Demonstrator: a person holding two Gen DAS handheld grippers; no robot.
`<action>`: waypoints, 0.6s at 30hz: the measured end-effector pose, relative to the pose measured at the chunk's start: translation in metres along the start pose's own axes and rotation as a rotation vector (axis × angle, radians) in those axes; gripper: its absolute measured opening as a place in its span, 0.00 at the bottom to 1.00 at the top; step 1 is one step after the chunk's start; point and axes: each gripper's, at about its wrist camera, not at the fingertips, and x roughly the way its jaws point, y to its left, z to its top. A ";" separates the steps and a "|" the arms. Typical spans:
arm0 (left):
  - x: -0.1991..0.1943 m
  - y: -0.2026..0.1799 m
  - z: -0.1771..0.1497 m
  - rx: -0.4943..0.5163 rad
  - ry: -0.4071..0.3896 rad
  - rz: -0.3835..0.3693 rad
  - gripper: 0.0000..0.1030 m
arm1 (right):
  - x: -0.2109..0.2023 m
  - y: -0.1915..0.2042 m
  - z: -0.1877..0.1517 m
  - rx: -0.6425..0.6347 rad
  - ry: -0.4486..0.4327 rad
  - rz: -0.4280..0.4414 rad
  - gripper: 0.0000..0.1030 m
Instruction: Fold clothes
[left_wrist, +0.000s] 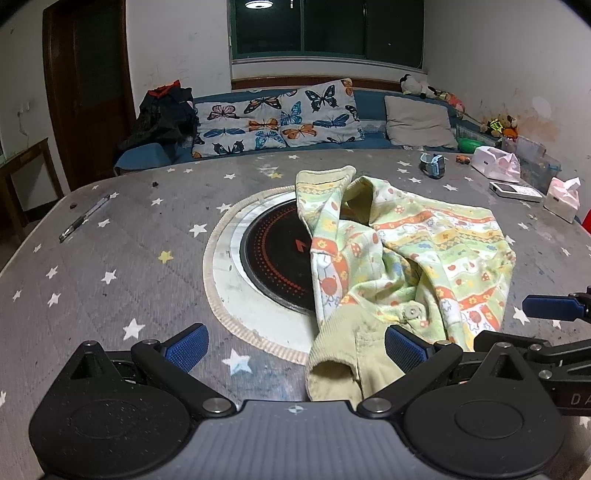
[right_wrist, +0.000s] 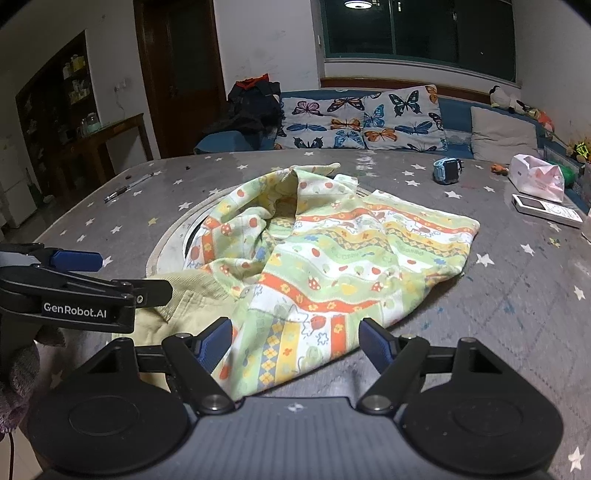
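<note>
Because the small green-and-orange patterned cotton garment (right_wrist: 332, 254) lies crumpled on the grey star-printed table cover (right_wrist: 517, 295), partly over the round black hotplate (left_wrist: 273, 254), it must be spread flat before any fold. Its plain yellowish ribbed cuff (left_wrist: 340, 354) points toward the tools. The left gripper (left_wrist: 295, 343) and the right gripper (right_wrist: 295, 343) both hover with fingers spread and empty, near the closest edge, probably to pinch it.
</note>
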 end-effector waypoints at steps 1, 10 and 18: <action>0.001 0.000 0.001 0.003 -0.001 0.002 1.00 | 0.001 -0.001 0.001 0.002 0.000 0.003 0.74; 0.012 0.001 0.017 0.020 -0.009 0.018 1.00 | 0.011 -0.006 0.012 0.001 0.007 0.002 0.71; 0.022 -0.002 0.028 0.027 -0.006 0.016 1.00 | 0.021 -0.008 0.020 -0.006 0.008 0.002 0.69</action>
